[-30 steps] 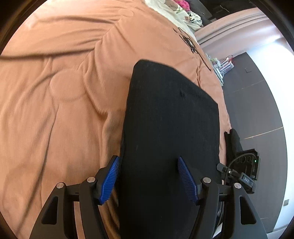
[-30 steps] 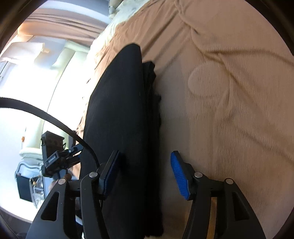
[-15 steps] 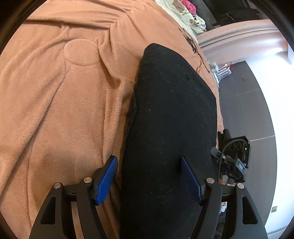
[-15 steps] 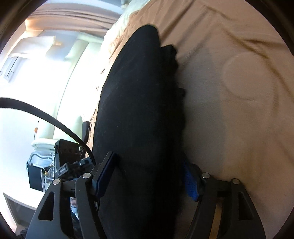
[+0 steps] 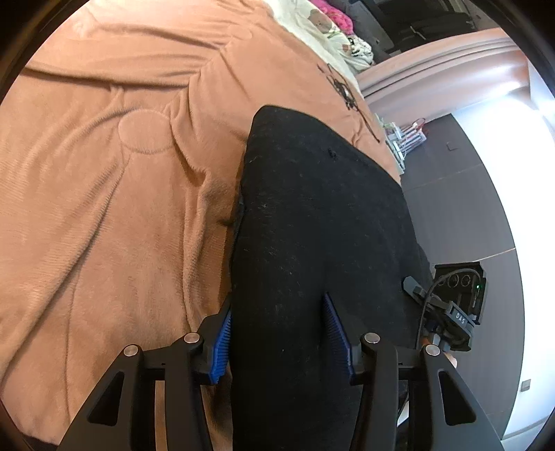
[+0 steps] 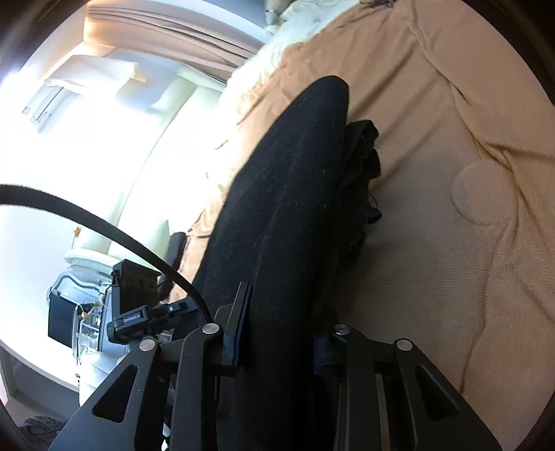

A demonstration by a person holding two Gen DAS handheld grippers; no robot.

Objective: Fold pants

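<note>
Black pants (image 5: 322, 208) lie folded in a long strip on an orange-brown blanket (image 5: 121, 208). My left gripper (image 5: 279, 341) straddles the strip's near end. Its jaws are closing, and its blue pads (image 5: 222, 347) press the cloth, which bunches into a ridge between them. In the right wrist view the same pants (image 6: 284, 208) run away from me, with looser layers showing along their right edge. My right gripper (image 6: 279, 340) is closing too, and cloth fills the gap between its pads. Its right pad (image 6: 319, 350) is mostly hidden by the cloth.
The blanket (image 6: 451, 260) is quilted and wrinkled, with a round stitched patch. Pale printed bedding (image 5: 333, 31) is heaped at the far end. The bed edge and a dark floor (image 5: 461, 208) lie to the right. The other gripper's camera unit (image 5: 458, 305) sits close beside the pants.
Both pairs of jaws have narrowed from wide apart onto the near end of the pants. The cloth now bunches between the pads, and in the right wrist view it has slid between the fingers.
</note>
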